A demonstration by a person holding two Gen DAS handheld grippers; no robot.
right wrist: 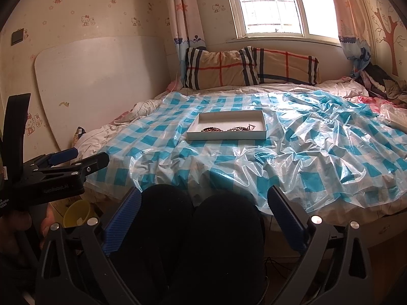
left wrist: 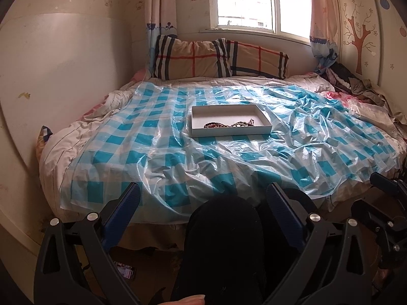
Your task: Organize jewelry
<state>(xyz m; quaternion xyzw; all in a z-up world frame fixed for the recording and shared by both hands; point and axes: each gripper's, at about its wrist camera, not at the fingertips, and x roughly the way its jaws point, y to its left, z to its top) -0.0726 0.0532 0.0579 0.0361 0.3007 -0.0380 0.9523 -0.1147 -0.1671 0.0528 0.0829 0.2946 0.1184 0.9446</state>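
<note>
A shallow white tray (left wrist: 201, 113) sits on the blue-checked plastic sheet (left wrist: 157, 152) in the middle of the bed. Beaded bracelets (left wrist: 216, 125) lie along the tray's near wall, partly hidden by it. The tray (right wrist: 203, 120) and the bracelets (right wrist: 211, 129) also show in the right wrist view. My left gripper (left wrist: 203, 193) is open and empty, held well short of the tray, above the person's dark knees. My right gripper (right wrist: 203, 198) is open and empty, also far from the tray. The left gripper shows side-on at the left of the right wrist view (right wrist: 76, 158).
Two plaid pillows (left wrist: 218, 58) lie at the head of the bed under the window. A pile of clothes (left wrist: 356, 84) lies at the far right. A white board (right wrist: 101, 81) leans on the left wall. A yellow bucket (right wrist: 76, 212) and a phone (left wrist: 126, 272) are on the floor.
</note>
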